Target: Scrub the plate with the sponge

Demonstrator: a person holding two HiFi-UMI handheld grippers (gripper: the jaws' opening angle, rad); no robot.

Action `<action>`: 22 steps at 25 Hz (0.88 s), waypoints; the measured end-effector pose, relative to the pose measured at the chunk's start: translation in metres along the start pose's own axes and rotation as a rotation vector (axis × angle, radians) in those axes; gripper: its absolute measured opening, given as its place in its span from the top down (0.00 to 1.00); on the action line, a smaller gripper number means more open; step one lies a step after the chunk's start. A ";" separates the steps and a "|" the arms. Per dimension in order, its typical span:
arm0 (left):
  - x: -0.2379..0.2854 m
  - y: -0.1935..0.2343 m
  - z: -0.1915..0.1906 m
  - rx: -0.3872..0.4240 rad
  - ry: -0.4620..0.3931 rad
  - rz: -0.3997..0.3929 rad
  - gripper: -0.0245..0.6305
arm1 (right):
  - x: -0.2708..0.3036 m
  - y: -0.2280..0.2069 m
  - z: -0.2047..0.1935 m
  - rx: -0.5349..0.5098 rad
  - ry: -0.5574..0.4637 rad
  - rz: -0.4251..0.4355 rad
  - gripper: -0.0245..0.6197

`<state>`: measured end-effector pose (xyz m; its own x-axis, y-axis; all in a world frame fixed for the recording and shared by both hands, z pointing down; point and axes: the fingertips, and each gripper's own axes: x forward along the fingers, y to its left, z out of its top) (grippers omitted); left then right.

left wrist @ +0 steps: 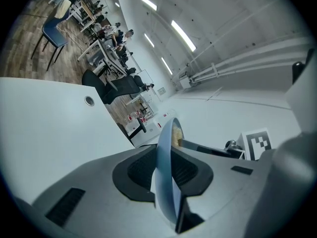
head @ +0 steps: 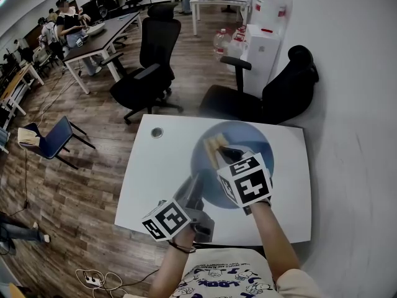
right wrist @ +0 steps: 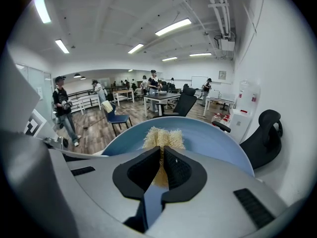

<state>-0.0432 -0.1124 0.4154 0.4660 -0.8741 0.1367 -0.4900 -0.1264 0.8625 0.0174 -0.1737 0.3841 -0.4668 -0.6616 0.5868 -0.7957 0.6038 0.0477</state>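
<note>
The left tool [head: 196, 185] gripped the near rim of the stiff, likely slippery and breakable blue plate [head: 263, 140] above the middle of the worktop [head: 155, 166], while the right tool [head: 227, 153] pinched the soft, light fibrous sponge [head: 214, 146] against its face.

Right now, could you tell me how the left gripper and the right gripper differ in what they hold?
The left gripper is shut on the rim of the blue plate; the right gripper is shut on the pale, fibrous sponge. The left gripper steadies the plate, while the right gripper holds the sponge against its face. Both have their jaws closed on something.
</note>
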 end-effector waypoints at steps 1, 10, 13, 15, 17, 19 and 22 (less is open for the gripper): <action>0.000 -0.001 0.000 -0.003 -0.001 -0.001 0.86 | 0.000 0.002 0.000 -0.004 0.001 0.003 0.90; -0.006 0.004 0.005 -0.017 -0.016 0.008 0.86 | 0.003 0.020 -0.003 -0.029 0.011 0.036 0.90; -0.006 0.005 0.006 -0.022 -0.023 0.013 0.86 | 0.004 0.023 -0.003 -0.027 0.012 0.052 0.90; -0.006 0.006 0.007 -0.026 -0.029 0.016 0.86 | 0.005 0.026 -0.004 -0.027 0.013 0.061 0.90; -0.007 0.008 0.008 -0.031 -0.035 0.019 0.86 | 0.006 0.028 -0.005 -0.030 0.013 0.068 0.90; -0.007 0.009 0.010 -0.035 -0.042 0.022 0.86 | 0.007 0.031 -0.004 -0.033 0.013 0.076 0.90; -0.006 0.011 0.011 -0.039 -0.047 0.027 0.86 | 0.009 0.034 -0.006 -0.035 0.017 0.085 0.90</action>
<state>-0.0594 -0.1137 0.4186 0.4172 -0.8982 0.1382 -0.4726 -0.0845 0.8772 -0.0117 -0.1566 0.3957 -0.5255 -0.6000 0.6032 -0.7392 0.6730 0.0255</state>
